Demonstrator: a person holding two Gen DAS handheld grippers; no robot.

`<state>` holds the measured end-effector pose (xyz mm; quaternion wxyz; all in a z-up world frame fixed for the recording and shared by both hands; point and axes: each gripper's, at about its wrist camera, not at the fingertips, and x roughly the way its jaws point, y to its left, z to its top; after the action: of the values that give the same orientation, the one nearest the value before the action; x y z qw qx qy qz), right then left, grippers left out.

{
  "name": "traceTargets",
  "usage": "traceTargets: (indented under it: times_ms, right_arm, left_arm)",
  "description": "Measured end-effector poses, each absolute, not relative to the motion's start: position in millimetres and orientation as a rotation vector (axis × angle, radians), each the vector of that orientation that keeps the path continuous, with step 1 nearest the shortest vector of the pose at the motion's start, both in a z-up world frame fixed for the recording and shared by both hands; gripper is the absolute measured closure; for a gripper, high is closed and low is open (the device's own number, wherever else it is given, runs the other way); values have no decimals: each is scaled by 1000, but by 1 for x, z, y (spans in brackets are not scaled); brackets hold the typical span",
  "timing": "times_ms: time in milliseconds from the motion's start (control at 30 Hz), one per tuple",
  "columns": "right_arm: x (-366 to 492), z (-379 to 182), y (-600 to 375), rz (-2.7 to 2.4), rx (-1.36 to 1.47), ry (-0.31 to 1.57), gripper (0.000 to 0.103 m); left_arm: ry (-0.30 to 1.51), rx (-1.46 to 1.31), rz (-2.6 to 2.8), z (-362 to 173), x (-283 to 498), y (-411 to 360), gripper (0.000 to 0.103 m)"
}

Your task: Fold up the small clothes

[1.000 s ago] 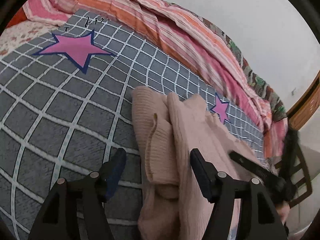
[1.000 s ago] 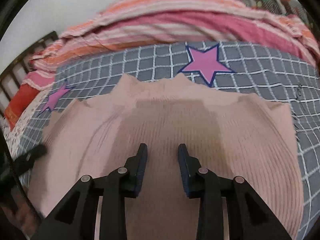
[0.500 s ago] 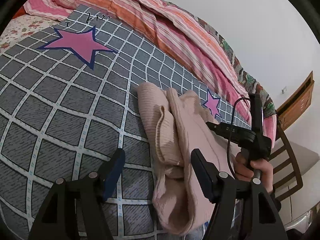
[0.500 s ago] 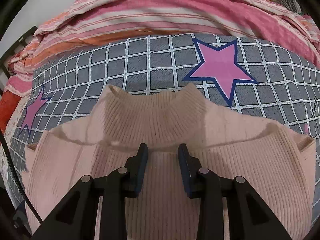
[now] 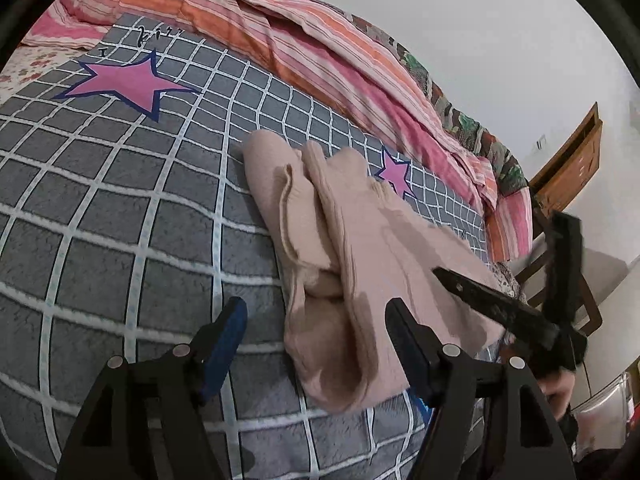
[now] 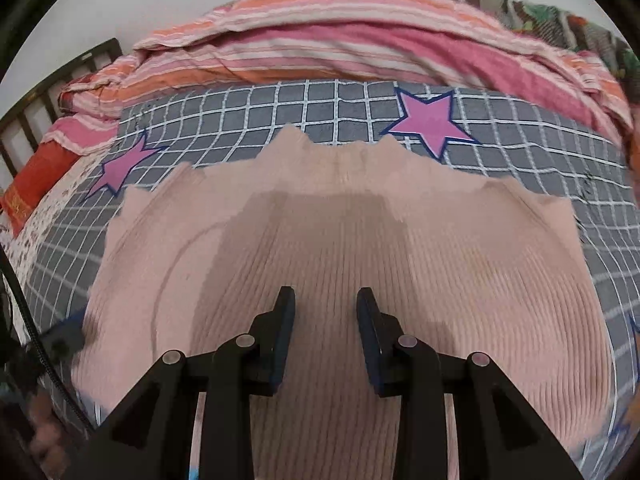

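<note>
A pale pink ribbed sweater lies on the grey checked blanket, folded lengthwise with a sleeve tucked along its left side. My left gripper is open at the near end of the sweater, and the folded edge lies loose between its fingers. In the right wrist view the sweater fills the middle, collar at the far side. My right gripper hovers over the sweater's body with a narrow gap between its fingers and nothing pinched. It also shows in the left wrist view as the right gripper low over the cloth.
A striped pink and orange quilt is bunched along the far side of the bed. Pink stars mark the blanket. A wooden chair and a wooden cabinet stand past the bed's right end. A dark bed rail is at the left.
The right gripper went forward to the collar half a second ago and has come back over the sweater's body, lower. The left gripper shifted a little and its fingers spread slightly.
</note>
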<state>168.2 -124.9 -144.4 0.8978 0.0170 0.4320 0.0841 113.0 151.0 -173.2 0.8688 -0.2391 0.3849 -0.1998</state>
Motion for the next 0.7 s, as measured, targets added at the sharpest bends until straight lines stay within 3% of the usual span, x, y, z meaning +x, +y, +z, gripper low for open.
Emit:
traceTargets:
  times_ms: [333, 567, 633, 700]
  right_arm:
    - [92, -155, -126, 191, 3, 892, 70]
    - [60, -130, -159, 259, 71, 868, 70]
    - [56, -124, -177, 227, 67, 841, 70]
    - [58, -126, -200, 192, 101, 853, 70]
  left_arm:
    - [852, -542, -432, -178, 107, 135, 33]
    - [818, -590, -412, -176, 132, 128, 35]
    - [822, -615, -396, -179, 143, 127, 39]
    - [829, -636, -361, -181, 152, 128, 53]
